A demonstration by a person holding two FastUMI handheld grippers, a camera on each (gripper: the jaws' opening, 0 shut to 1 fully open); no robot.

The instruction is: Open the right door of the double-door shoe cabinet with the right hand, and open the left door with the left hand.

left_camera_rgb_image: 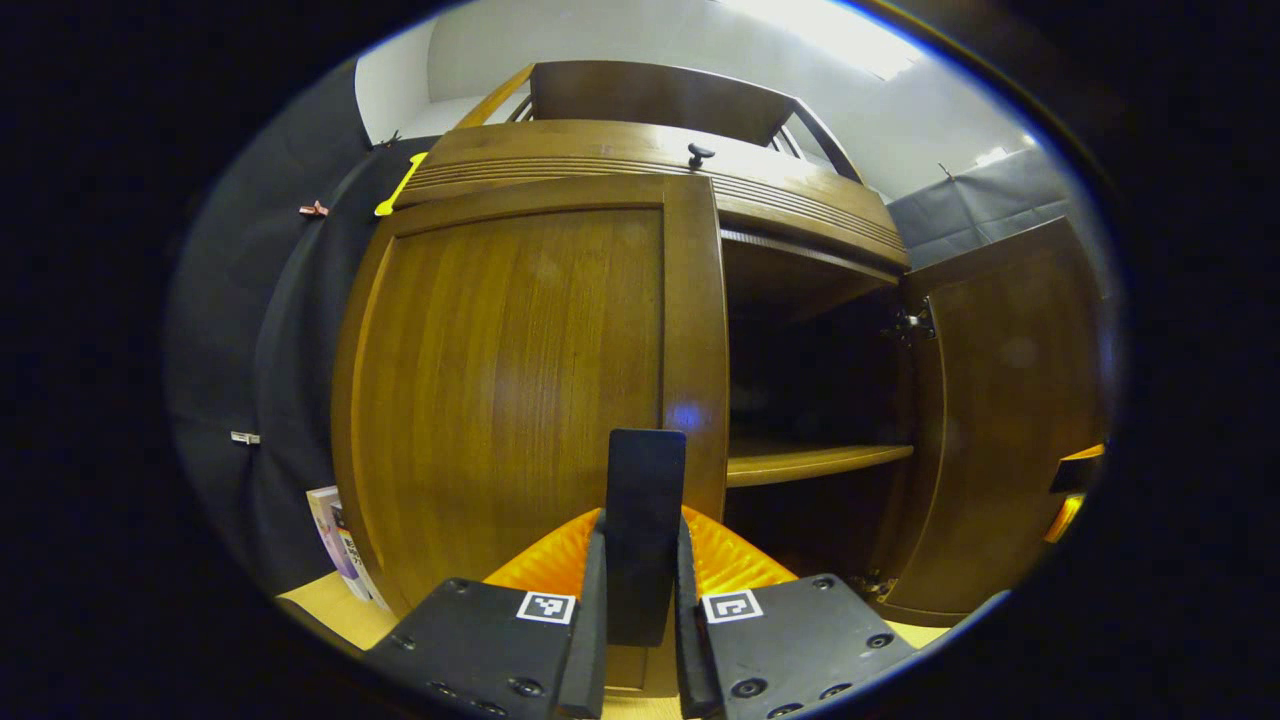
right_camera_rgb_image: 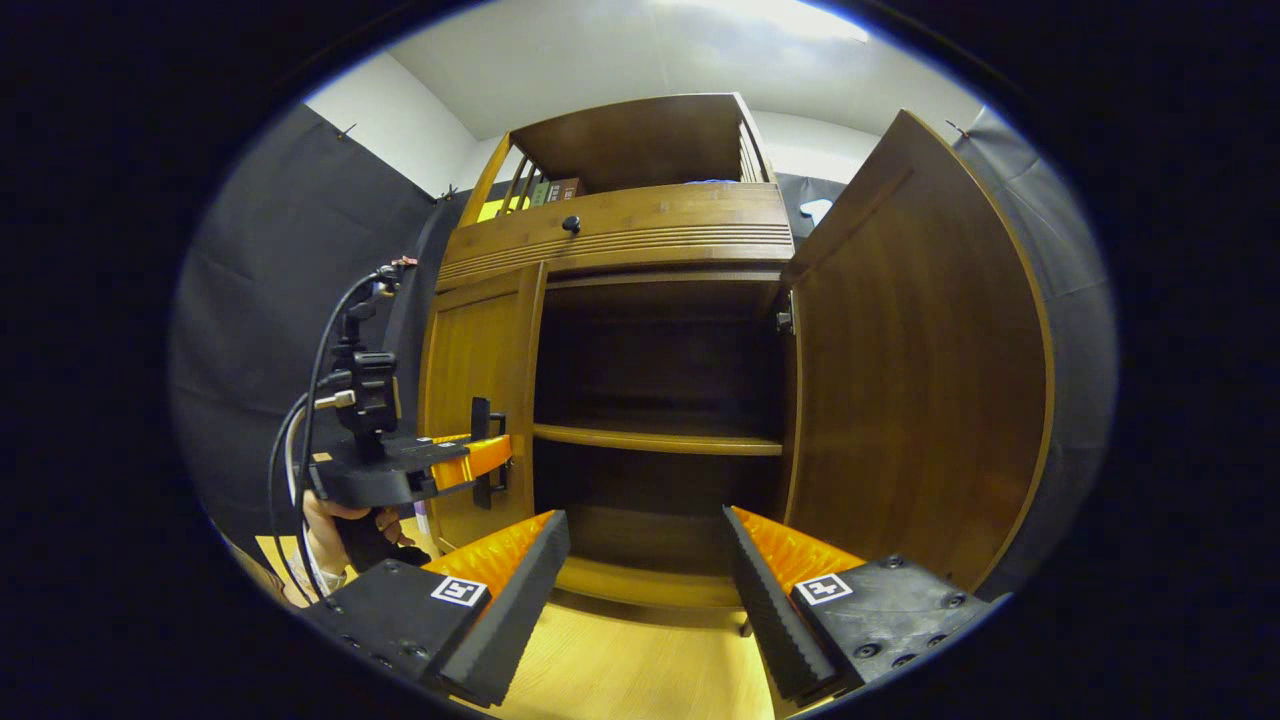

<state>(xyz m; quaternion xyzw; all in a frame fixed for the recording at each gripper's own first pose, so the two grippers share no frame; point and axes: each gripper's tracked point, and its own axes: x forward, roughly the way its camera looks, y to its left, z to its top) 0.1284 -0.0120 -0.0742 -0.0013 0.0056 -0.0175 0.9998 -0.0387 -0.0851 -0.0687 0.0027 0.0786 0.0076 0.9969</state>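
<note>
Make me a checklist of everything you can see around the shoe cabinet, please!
Surface: pale wood floor in front of the shoe cabinet.
Job's things: right door swung wide open; left door shut, its dark handle between the left gripper's fingers.
Inside: a shelf, nothing seen on it; the rest is dark.
Clutter: books leaning by the cabinet's left side; a small knob on the drawer above the doors.
Grippers: left gripper closed on the handle; right gripper open, holding nothing, facing the open half.
Cables: black cables looping off the left gripper.
Surroundings: dark cloth wall, white ceiling.
</note>
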